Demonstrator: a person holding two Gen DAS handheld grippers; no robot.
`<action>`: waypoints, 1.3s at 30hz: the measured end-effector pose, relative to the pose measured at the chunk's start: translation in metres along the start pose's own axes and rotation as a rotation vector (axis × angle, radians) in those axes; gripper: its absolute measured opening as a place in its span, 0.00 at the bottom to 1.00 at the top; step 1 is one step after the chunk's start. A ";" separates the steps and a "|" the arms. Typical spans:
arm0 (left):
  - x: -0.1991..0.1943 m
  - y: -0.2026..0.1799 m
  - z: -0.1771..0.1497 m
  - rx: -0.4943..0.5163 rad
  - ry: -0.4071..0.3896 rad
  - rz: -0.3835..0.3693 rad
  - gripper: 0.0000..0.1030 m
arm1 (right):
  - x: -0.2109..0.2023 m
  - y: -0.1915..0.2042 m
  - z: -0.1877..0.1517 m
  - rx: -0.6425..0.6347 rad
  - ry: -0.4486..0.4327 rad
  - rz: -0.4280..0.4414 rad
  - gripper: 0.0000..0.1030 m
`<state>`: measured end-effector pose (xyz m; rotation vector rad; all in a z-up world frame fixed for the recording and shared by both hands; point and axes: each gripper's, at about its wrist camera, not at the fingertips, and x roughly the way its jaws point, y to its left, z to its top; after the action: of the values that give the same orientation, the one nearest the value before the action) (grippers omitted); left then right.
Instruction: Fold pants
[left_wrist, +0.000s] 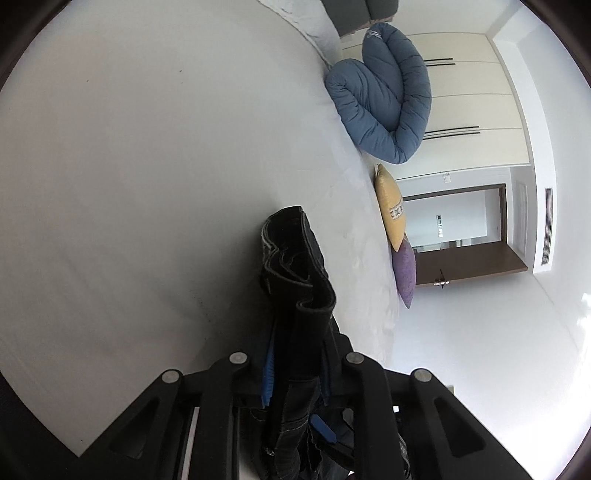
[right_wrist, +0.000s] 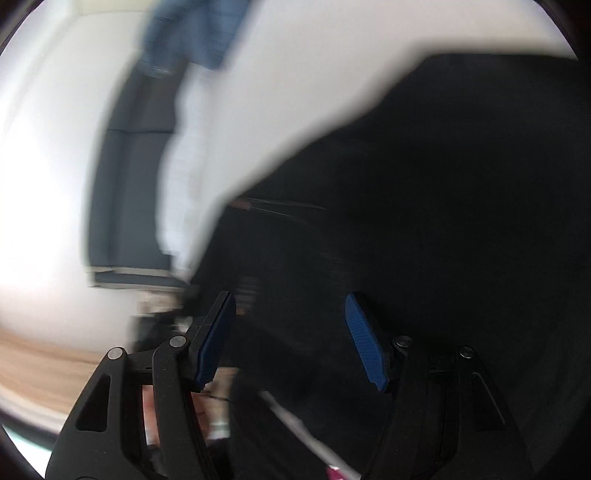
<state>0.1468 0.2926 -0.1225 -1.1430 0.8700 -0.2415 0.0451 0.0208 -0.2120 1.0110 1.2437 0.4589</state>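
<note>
My left gripper (left_wrist: 295, 373) is shut on a bunched edge of the black pants (left_wrist: 295, 266), which stick up between its blue pads (left_wrist: 268, 373) over the white bed sheet (left_wrist: 147, 166). In the right wrist view, which is blurred by motion, my right gripper (right_wrist: 291, 339) is open with its blue pads (right_wrist: 364, 343) spread apart and nothing between them. A wide stretch of the black pants (right_wrist: 443, 203) fills the right half of that view, just beyond the fingers.
A rolled blue quilt (left_wrist: 384, 96), a yellow pillow (left_wrist: 391, 210) and a purple pillow (left_wrist: 404, 269) lie along the bed's far edge. White wardrobe doors (left_wrist: 469, 110) and a doorway (left_wrist: 454, 225) stand behind. A dark headboard (right_wrist: 129, 166) and wooden floor (right_wrist: 40, 358) show blurred.
</note>
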 end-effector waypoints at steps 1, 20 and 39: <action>-0.001 -0.007 -0.002 0.030 -0.004 0.004 0.19 | -0.002 -0.002 0.001 0.008 -0.018 0.009 0.48; 0.092 -0.177 -0.241 1.024 0.270 0.139 0.18 | -0.156 -0.025 -0.008 0.098 -0.213 0.250 0.87; 0.100 -0.185 -0.352 1.370 0.364 0.161 0.18 | -0.213 -0.048 -0.022 -0.078 -0.273 -0.109 0.14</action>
<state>0.0097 -0.0885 -0.0583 0.2585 0.8359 -0.7740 -0.0517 -0.1600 -0.1323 0.9018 1.0218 0.2720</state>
